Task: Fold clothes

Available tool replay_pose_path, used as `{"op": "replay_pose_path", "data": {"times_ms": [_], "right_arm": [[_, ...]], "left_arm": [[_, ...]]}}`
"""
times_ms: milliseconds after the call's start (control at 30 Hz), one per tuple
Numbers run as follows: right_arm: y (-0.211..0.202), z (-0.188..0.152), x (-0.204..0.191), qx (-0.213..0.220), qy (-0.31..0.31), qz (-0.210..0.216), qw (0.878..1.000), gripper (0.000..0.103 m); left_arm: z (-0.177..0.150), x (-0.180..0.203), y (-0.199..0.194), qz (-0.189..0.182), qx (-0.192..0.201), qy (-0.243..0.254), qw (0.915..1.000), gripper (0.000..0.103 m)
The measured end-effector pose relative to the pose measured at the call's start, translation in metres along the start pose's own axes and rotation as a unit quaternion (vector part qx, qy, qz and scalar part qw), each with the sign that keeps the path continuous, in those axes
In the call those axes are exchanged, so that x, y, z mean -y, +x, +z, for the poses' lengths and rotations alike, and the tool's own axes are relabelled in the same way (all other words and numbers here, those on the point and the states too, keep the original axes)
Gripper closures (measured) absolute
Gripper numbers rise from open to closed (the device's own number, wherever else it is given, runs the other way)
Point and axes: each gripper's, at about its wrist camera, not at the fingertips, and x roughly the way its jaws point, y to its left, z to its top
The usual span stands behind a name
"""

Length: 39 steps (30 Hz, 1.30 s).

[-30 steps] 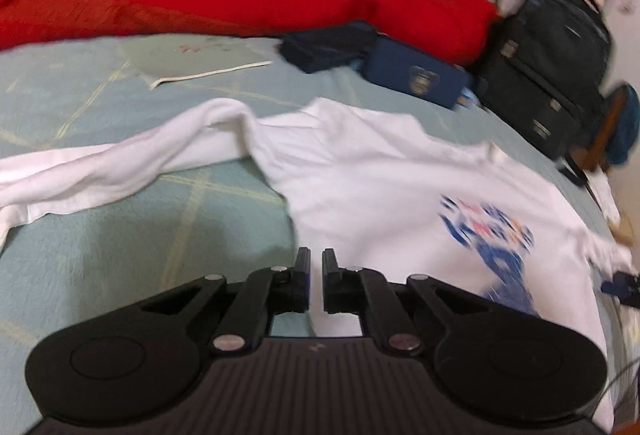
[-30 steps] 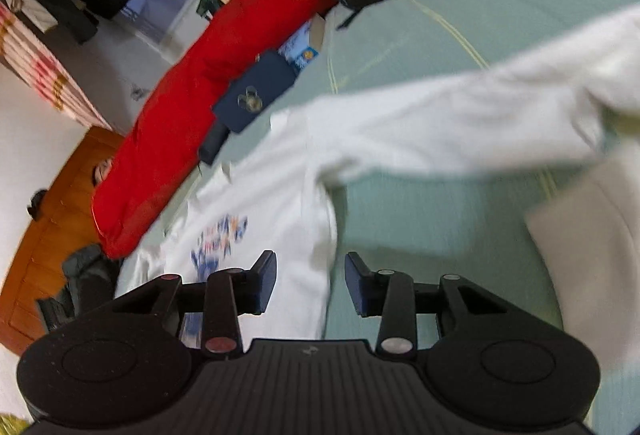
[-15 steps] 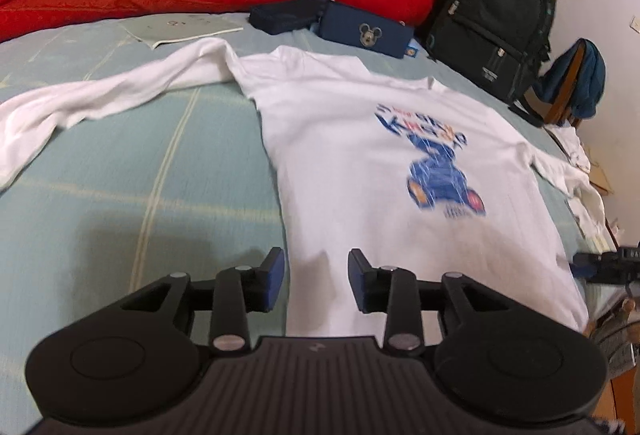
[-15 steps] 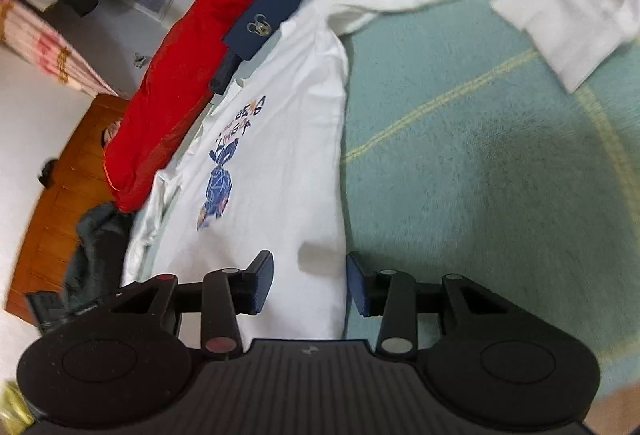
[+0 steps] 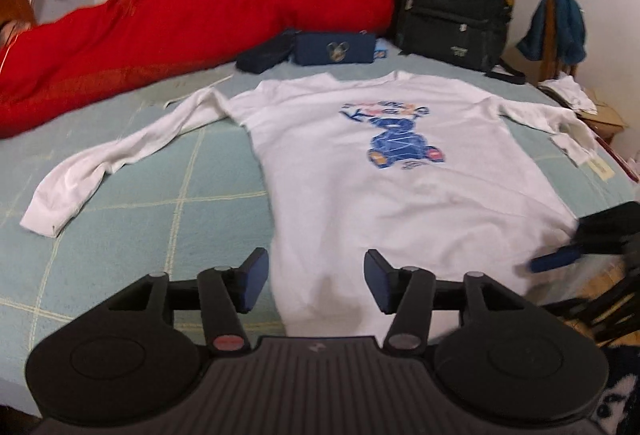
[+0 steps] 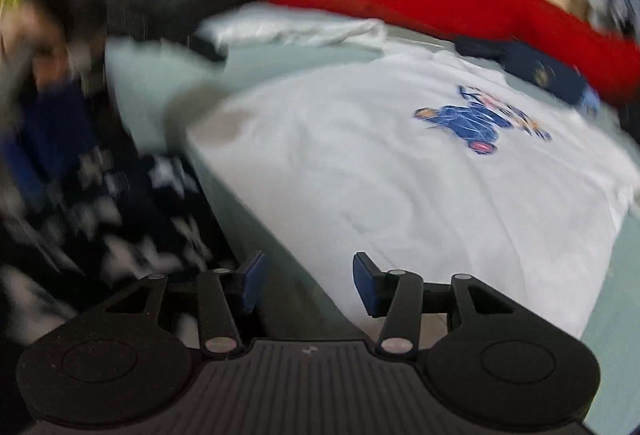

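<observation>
A white long-sleeved shirt (image 5: 380, 195) with a blue bear print lies flat, front up, on the pale green bed (image 5: 160, 235). Its sleeves (image 5: 120, 155) are spread out to both sides. My left gripper (image 5: 316, 283) hovers over the hem's left corner. Its jaws are opening and nothing is pinched between them. In the blurred right wrist view the shirt (image 6: 400, 175) runs away to the right. My right gripper (image 6: 306, 285) sits at the bed's edge by the other hem corner, jaws opening with nothing between them. One of its fingers (image 5: 556, 261) shows at the hem's right corner.
A red quilt (image 5: 160, 31) lies along the far side, with a navy pouch (image 5: 336, 49) and a black backpack (image 5: 448, 3) beside it. A chair with teal cloth (image 5: 560, 27) stands at the right. A person's dark patterned clothing (image 6: 120, 215) fills the left of the right wrist view.
My left gripper has drawn back from the shirt's shoulder to its hem and gone from shut to open. The right gripper has rolled and swung from the sleeve to the hem, jaws wider.
</observation>
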Motion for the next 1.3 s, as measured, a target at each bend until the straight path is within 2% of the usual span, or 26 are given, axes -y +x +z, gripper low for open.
{"op": "replay_pose_path", "data": {"times_ms": [167,233,267,300,333,367,400,467,533,633,700,833,900,1000,1067,1167,1300], "right_arm": [[0.022,-0.009,-0.018,-0.012,-0.103,-0.066,0.992,0.047],[0.026,-0.010,-0.029,-0.017,-0.161,-0.099,0.982,0.055],[0.028,-0.010,-0.033,-0.023,-0.189,-0.116,0.975,0.064],[0.029,-0.010,-0.034,-0.026,-0.199,-0.120,0.972,0.067],[0.027,-0.008,-0.032,-0.025,-0.194,-0.119,0.973,0.070],[0.025,-0.006,-0.031,-0.023,-0.190,-0.119,0.974,0.079],[0.022,-0.004,-0.029,-0.022,-0.183,-0.118,0.976,0.093],[0.017,0.000,-0.023,-0.017,-0.159,-0.114,0.981,0.093],[0.012,0.005,-0.018,-0.017,-0.136,-0.092,0.986,0.093],[0.005,0.009,-0.013,-0.023,-0.107,-0.041,0.993,0.093],[0.006,0.008,-0.009,-0.033,-0.088,-0.010,0.996,0.093],[-0.004,0.007,0.006,-0.028,-0.031,0.013,0.999,0.087],[-0.021,0.008,0.017,0.000,0.001,0.018,1.000,0.076],[-0.040,0.006,0.043,0.043,0.069,0.008,0.997,0.071],[-0.038,0.000,0.062,0.050,0.119,-0.003,0.992,0.068],[-0.032,-0.008,0.078,0.039,0.157,-0.024,0.987,0.067],[-0.031,-0.010,0.086,0.050,0.175,-0.017,0.983,0.065]], "left_arm": [[-0.010,0.007,-0.008,-0.017,0.011,0.005,0.9998,0.045],[-0.012,0.009,-0.009,-0.020,0.012,0.006,0.9997,0.044],[-0.013,0.010,-0.009,-0.020,0.012,0.008,0.9997,0.044],[-0.013,0.012,-0.008,-0.024,0.012,0.013,0.9995,0.043],[-0.014,0.014,-0.008,-0.028,0.013,0.020,0.9993,0.041],[-0.015,0.016,-0.007,-0.033,0.013,0.028,0.9990,0.040],[-0.017,0.020,-0.007,-0.038,0.012,0.039,0.9985,0.038],[-0.021,0.027,-0.005,-0.041,0.012,0.059,0.9974,0.037],[-0.023,0.034,-0.003,-0.039,0.011,0.074,0.9964,0.037],[-0.022,0.036,0.001,-0.044,0.007,0.074,0.9962,0.037],[-0.021,0.034,0.005,-0.051,0.002,0.072,0.9961,0.037],[-0.015,0.029,0.013,-0.046,-0.002,0.071,0.9964,0.037],[-0.010,0.019,0.019,-0.049,-0.001,0.055,0.9973,0.037],[-0.005,0.004,0.034,-0.071,-0.004,0.015,0.9974,0.039],[-0.006,0.000,0.050,-0.090,-0.019,-0.003,0.9957,0.039],[-0.018,0.001,0.074,-0.096,-0.083,-0.016,0.9918,0.039],[-0.017,-0.006,0.061,-0.108,-0.074,-0.011,0.9913,0.039]]}}
